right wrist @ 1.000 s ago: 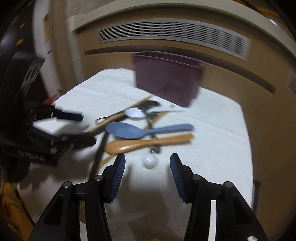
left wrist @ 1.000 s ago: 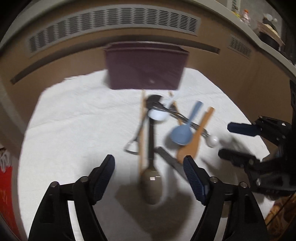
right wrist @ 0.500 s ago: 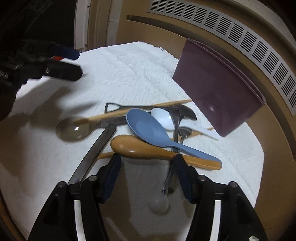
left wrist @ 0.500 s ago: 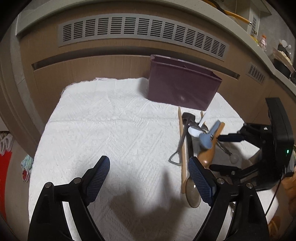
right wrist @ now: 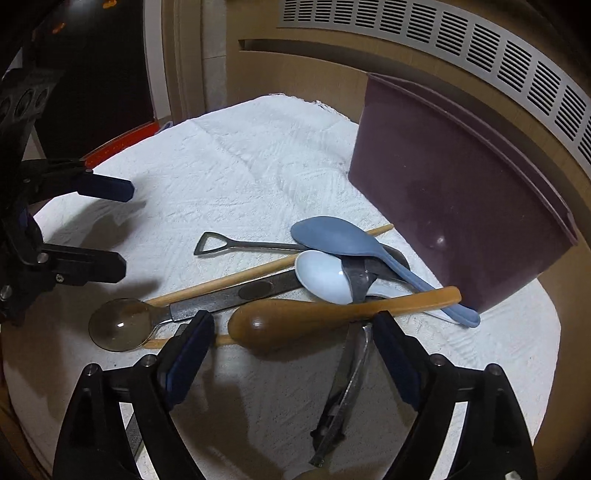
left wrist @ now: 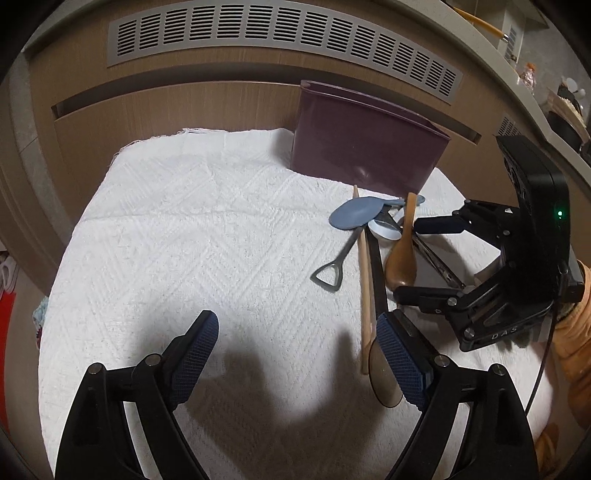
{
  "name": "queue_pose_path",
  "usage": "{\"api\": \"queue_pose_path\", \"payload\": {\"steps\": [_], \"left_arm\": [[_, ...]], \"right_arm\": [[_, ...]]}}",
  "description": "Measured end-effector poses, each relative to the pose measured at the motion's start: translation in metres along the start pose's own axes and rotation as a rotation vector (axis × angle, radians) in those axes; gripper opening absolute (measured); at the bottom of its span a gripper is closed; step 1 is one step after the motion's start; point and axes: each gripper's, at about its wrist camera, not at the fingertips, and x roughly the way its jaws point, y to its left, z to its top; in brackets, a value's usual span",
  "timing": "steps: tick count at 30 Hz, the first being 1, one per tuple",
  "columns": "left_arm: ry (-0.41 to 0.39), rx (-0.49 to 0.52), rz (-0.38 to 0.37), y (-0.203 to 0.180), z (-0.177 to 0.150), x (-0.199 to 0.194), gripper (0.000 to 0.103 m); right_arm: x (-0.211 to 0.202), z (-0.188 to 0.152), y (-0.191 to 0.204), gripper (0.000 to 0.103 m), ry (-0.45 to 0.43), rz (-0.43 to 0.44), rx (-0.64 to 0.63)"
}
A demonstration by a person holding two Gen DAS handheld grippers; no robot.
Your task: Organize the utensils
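Note:
A pile of utensils lies on a white towel (right wrist: 251, 177): a wooden spoon (right wrist: 295, 321), a blue spoon (right wrist: 340, 240), a white spoon (right wrist: 321, 275), a clear brown spoon (right wrist: 118, 325), a chopstick (right wrist: 229, 280) and a shovel-handled metal utensil (right wrist: 236, 244). A purple bin (right wrist: 461, 206) stands upright behind them. My right gripper (right wrist: 293, 350) is open, its jaws either side of the wooden spoon's bowl. My left gripper (left wrist: 297, 354) is open and empty over bare towel, left of the pile; the pile shows at its right (left wrist: 400, 254).
A wooden cabinet front with a grey vent grille (left wrist: 258, 33) rises behind the towel. The purple bin (left wrist: 365, 147) sits against it. A red object (right wrist: 118, 142) lies beyond the towel's left edge. Metal tongs (right wrist: 343, 387) lie under my right gripper.
My right gripper has moved in low to the wooden spoon, jaws now around its bowl. My left gripper has drawn back to the left, away from the pile.

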Motion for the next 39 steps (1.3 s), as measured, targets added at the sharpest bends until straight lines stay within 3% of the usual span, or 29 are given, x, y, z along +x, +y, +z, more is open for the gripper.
{"api": "queue_pose_path", "payload": {"steps": [4, 8, 12, 17, 20, 26, 28, 33, 39], "left_arm": [[-0.025, 0.011, -0.055, -0.002, 0.01, 0.001, 0.088], [-0.046, 0.178, -0.143, -0.029, 0.039, 0.019, 0.083], [0.009, 0.34, -0.173, -0.056, 0.07, 0.055, 0.063], [0.078, 0.409, -0.216, -0.071, 0.101, 0.1, 0.059], [0.138, 0.419, -0.184, -0.076, 0.111, 0.119, 0.045], [0.211, 0.377, -0.162, -0.079, 0.116, 0.135, 0.041], [0.204, 0.358, -0.13, -0.08, 0.111, 0.128, 0.034], [0.143, 0.302, -0.084, -0.068, 0.085, 0.095, 0.032], [0.056, 0.159, -0.07, -0.033, 0.058, 0.044, 0.032]], "right_arm": [[-0.007, -0.011, -0.004, 0.084, 0.027, -0.062, 0.018], [-0.022, -0.025, -0.009, 0.084, 0.011, -0.085, 0.074], [-0.047, -0.035, -0.01, 0.084, -0.051, -0.111, 0.106], [-0.065, -0.05, -0.011, 0.084, -0.097, -0.128, 0.129], [-0.068, -0.059, -0.015, 0.084, -0.11, -0.123, 0.157], [-0.062, -0.067, -0.023, 0.084, -0.124, -0.095, 0.228], [-0.059, -0.068, -0.022, 0.084, -0.119, -0.099, 0.242], [-0.065, -0.071, -0.026, 0.084, -0.129, -0.125, 0.271], [-0.07, -0.061, -0.015, 0.084, -0.131, -0.154, 0.246]]}}
